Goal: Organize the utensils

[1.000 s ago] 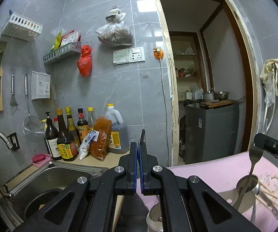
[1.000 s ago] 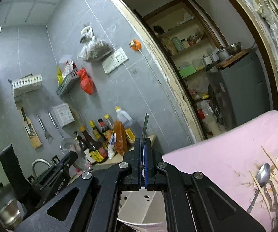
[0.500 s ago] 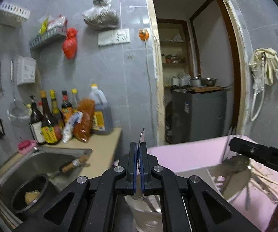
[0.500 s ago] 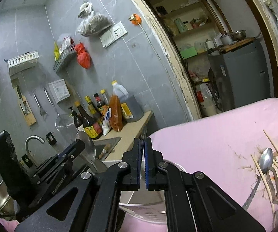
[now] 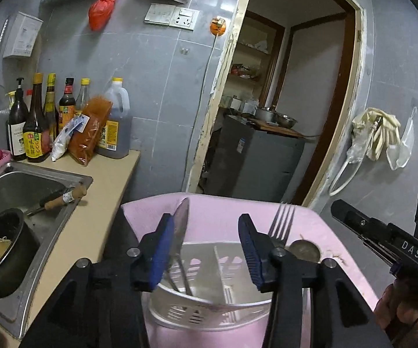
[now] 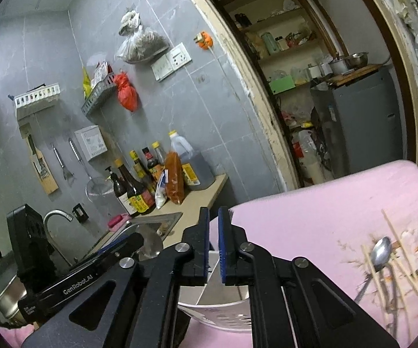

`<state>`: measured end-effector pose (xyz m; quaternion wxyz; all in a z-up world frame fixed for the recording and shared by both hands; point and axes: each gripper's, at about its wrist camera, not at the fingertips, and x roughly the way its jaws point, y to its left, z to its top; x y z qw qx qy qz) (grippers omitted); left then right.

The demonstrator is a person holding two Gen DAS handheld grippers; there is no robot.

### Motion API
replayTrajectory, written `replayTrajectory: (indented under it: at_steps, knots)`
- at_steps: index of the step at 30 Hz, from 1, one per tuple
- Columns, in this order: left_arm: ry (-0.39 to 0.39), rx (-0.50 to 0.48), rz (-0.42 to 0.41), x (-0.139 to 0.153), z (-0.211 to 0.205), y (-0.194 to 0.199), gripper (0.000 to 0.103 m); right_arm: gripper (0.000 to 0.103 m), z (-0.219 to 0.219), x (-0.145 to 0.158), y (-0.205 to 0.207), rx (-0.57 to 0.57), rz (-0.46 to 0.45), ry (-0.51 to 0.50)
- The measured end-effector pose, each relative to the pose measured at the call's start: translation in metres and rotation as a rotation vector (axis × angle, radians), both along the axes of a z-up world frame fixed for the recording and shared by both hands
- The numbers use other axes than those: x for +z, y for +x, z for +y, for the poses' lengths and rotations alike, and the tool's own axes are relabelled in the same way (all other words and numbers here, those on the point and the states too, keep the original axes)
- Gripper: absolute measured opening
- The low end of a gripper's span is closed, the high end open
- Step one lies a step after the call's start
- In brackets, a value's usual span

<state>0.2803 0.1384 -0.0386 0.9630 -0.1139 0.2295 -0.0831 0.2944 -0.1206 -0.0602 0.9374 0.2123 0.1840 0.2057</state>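
Note:
My left gripper [image 5: 206, 246] is open above a white utensil caddy [image 5: 209, 304] on the pink cloth. A spoon [image 5: 180, 226] stands in the caddy's left section, leaning on the left blue pad. A fork [image 5: 280, 223] and a round spoon bowl [image 5: 306, 250] stand on the caddy's right side. My right gripper [image 6: 213, 243] has its jaws slightly apart with nothing between them, over the caddy [image 6: 217, 313]. It also shows at the right of the left wrist view [image 5: 383, 237]. A loose spoon [image 6: 381, 253] and chopsticks [image 6: 394, 240] lie on the cloth.
A steel sink [image 5: 14, 203] with a pot [image 5: 0, 246] and a wooden-handled tool [image 5: 61, 198] is at left. Sauce bottles [image 5: 34, 121] and an oil jug [image 5: 114, 121] stand on the counter. A doorway with a grey cabinet [image 5: 255, 162] is behind.
My left gripper opened and let the spoon stand in the caddy. My right gripper parted slightly and its fork now stands in the caddy. Both views tilted downward toward the caddy.

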Motion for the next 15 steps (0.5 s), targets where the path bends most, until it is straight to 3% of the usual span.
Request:
replayTrajectory:
  at_steps: [2,6,8,15]
  knots:
    - [0.003,0.002,0.0,0.007,-0.004,-0.001,0.045,0.03,-0.01,0.008,-0.005,-0.02,-0.017,-0.006]
    - [0.013,0.004,-0.034,0.025,-0.021,-0.008,0.056,0.033,-0.029,0.023,-0.014,-0.053,-0.046,-0.046]
    - [0.012,0.009,-0.052,0.034,-0.03,-0.011,0.061,0.045,-0.039,0.031,-0.02,-0.076,-0.066,-0.073]
    - [0.016,0.021,-0.113,0.053,-0.069,-0.022,0.084,0.075,-0.085,0.053,-0.042,-0.187,-0.122,-0.179]
